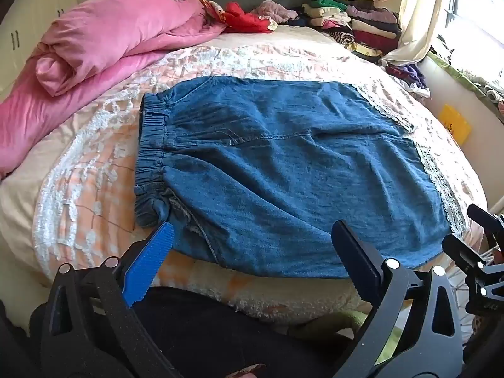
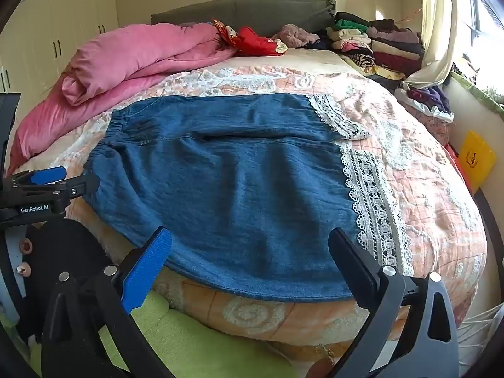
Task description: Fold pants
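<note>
At the far left of the bed (image 1: 78, 170) a rolled pink quilt (image 1: 104, 41) lies along the edge, apart from the work. Next comes the elastic waistband (image 1: 151, 157) of the blue denim pants (image 1: 283, 170), which lie flat on the quilted cover with their long axis running across both views, waist to the left and lace-trimmed hems (image 2: 371, 201) to the right. The near long edge of the cloth reaches the front lip of the mattress. The left tongs (image 1: 252, 236) stand spread wide and pinch nothing; their blue pad (image 1: 151, 261) points at the near waist corner, so the left hand looks the nearer one for that end. The right tongs (image 2: 249, 245) are likewise spread and empty, hovering above the near edge toward the hem half, with the lace just beyond their right finger, so the right hand is better placed for the leg ends. The coming move probably turns on this: each pair facing its own end of the near edge, the cloth lying ahead and below. Beyond the pants the cover is bare up toward the headboard, giving room to carry an edge away or sideways. Far right, stacked clothes (image 1: 356, 22) sit well clear.
</note>
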The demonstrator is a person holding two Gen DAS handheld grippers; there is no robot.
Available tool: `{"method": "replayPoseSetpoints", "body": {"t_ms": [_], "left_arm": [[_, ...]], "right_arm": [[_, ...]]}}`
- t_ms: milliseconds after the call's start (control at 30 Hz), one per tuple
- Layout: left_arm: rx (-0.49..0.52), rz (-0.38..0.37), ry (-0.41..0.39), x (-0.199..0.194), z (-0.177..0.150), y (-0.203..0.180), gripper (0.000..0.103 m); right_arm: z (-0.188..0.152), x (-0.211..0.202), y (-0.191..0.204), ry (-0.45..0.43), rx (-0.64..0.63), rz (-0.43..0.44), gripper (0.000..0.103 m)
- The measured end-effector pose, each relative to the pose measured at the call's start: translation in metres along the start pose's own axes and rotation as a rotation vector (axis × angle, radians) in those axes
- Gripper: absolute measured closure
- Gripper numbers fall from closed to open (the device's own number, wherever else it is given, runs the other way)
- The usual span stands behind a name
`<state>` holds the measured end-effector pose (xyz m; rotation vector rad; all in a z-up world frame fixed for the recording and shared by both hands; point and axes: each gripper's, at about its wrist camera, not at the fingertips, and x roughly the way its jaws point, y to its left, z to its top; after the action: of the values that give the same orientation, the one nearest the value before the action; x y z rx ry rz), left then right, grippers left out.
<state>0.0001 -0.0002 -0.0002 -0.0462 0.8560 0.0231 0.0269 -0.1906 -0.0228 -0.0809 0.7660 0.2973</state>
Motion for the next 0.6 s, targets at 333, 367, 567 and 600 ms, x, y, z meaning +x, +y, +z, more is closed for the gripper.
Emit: {"method": "replayPoseSetpoints", "body": {"t_ms": [333, 367, 567, 600], "left_arm": [[0.003, -0.007, -0.001, -0.003, 0.003, -0.006, 0.009], [0.004, -0.009, -0.001, -0.003, 0.002, -0.006, 0.009], [0.008, -0.019, -0.007, -0.005, -0.001, -0.007, 0.009], [0.009, -0.019, -0.006, -0.005, -0.001, -0.007, 0.009]], "right_arm": [[-0.002, -0.005, 0.000, -0.003, -0.001, 0.004, 0.004], [-0.002, -0.005, -0.001, -0.004, -0.002, 0.004, 0.004], [0.000, -0.005, -0.009, -0.002, -0.004, 0.005, 0.004], [0.000, -0.006, -0.001, -0.004, -0.004, -0.003, 0.004]]}}
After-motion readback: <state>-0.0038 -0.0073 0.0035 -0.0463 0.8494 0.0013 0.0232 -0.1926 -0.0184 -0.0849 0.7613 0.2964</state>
